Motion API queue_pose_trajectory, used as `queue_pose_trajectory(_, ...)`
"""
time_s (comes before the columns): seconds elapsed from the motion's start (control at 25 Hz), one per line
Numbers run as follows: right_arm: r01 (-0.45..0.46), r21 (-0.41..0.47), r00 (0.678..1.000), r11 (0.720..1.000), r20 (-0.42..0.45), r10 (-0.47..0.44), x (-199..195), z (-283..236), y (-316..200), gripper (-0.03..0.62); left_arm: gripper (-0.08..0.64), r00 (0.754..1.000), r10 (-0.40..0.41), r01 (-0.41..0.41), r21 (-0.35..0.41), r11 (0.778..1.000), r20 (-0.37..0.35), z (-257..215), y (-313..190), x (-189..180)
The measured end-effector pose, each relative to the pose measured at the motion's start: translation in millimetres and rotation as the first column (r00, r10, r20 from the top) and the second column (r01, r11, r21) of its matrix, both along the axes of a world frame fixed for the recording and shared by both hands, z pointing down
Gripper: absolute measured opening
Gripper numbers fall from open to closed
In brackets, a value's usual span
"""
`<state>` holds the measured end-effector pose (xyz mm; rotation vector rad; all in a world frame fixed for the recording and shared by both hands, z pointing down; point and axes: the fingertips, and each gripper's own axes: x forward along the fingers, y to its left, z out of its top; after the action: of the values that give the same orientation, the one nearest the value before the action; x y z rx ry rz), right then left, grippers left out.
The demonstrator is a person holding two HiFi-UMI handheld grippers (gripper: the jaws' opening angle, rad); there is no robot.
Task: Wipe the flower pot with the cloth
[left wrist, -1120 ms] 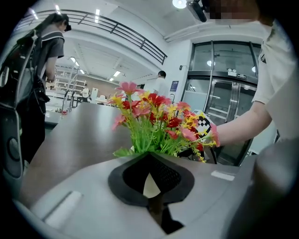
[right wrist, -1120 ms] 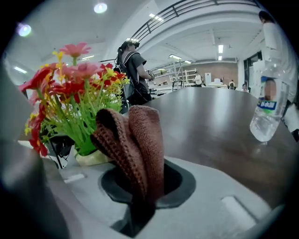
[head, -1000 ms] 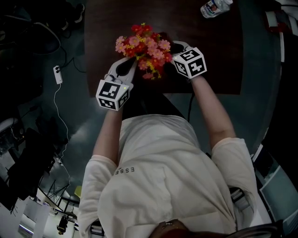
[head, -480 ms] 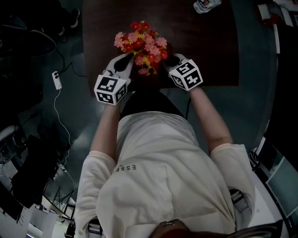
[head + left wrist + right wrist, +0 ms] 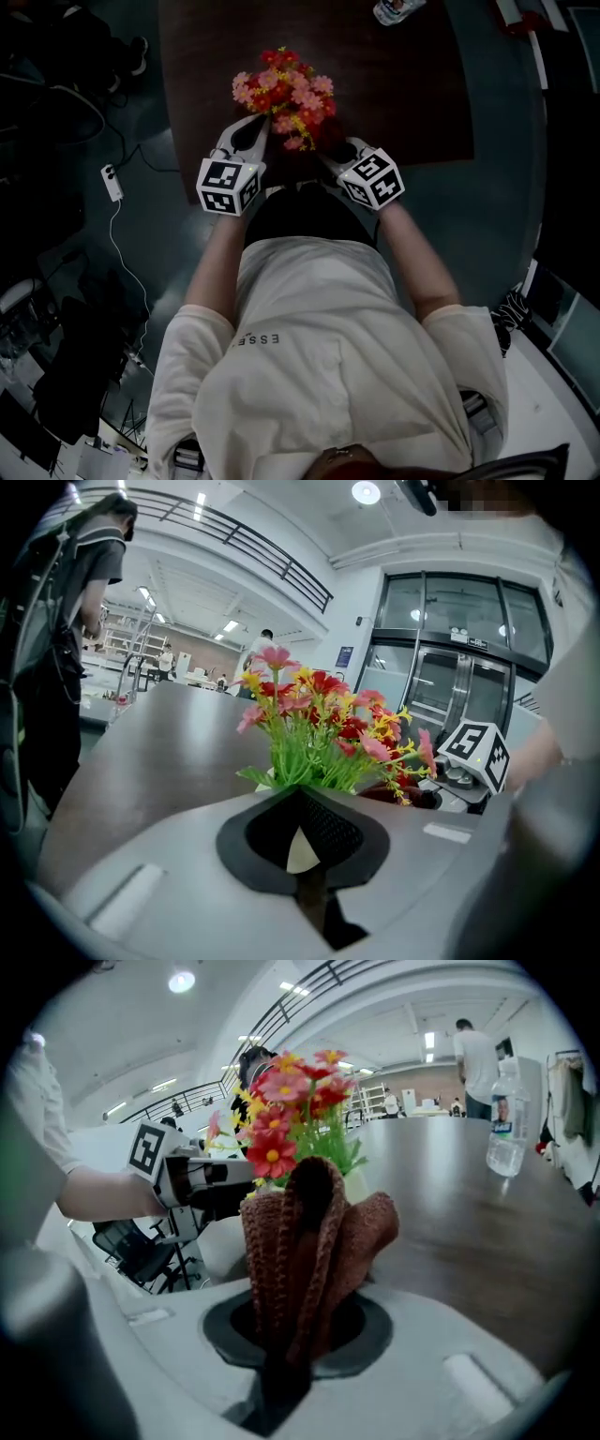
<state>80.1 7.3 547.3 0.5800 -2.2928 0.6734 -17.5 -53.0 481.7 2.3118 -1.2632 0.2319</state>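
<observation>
1. Fingers (image 5: 328, 829) of the left gripper (image 5: 246, 142) are pressed together on a thin cream sliver, apparently the rim of the flower pot (image 5: 221, 1245).
2. On the right gripper (image 5: 286, 1349), the fingers pinch the brown knitted cloth (image 5: 314, 1232). It stands up bunched against the white pot's side, under the flowers (image 5: 286, 92).
3. Both grippers flank the pot closely, one on each side.
4. The pot stands near the table's (image 5: 403, 103) front edge, left of its middle, with the person's torso just behind that edge.
5. Bare dark tabletop lies open beyond the pot and to its right. A water bottle (image 5: 396, 9) stands well apart at the far edge.
6. Left of the table, a cable and a white power strip (image 5: 112, 181) lie on the floor.
</observation>
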Motion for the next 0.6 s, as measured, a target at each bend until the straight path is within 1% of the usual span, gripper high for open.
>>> queue_pose_trajectory(0.08,-0.030,0.024,0.999,0.999,-0.009,0.031,14,-6,-13,0.046,0.011,0.999,-0.026,0.027,0.006,1.000,-0.030,-5,3,0)
queue_pose_trajectory(0.16,-0.040,0.039,0.999,0.998,-0.025,0.041,28,-9,-31,0.046,0.012,0.997,-0.043,0.044,0.016,0.999,-0.068,-10,8,3)
queue_pose_trajectory(0.28,-0.018,0.066,0.999,0.998,-0.047,0.021,42,-13,-67,0.046,0.011,0.994,-0.030,0.031,0.013,0.999,-0.104,-9,13,13)
queue_pose_trajectory(0.32,0.004,0.077,0.999,0.997,-0.048,0.000,43,-14,-81,0.046,0.011,0.994,-0.029,0.030,0.008,1.000,-0.109,-6,13,15)
queue_pose_trajectory(0.4,0.066,0.101,0.997,0.993,-0.040,-0.063,38,-18,-111,0.046,0.011,0.992,-0.055,0.055,0.001,0.998,-0.112,-2,9,16)
queue_pose_trajectory(0.48,0.143,0.120,0.990,0.982,-0.020,-0.142,23,-22,-139,0.046,0.011,0.989,-0.104,0.104,-0.002,0.995,-0.109,-1,4,12)
queue_pose_trajectory(0.6,0.254,0.136,0.966,0.958,0.023,-0.259,-7,-31,-170,0.046,0.011,0.979,-0.182,0.182,-0.010,0.983,-0.094,-2,1,4)
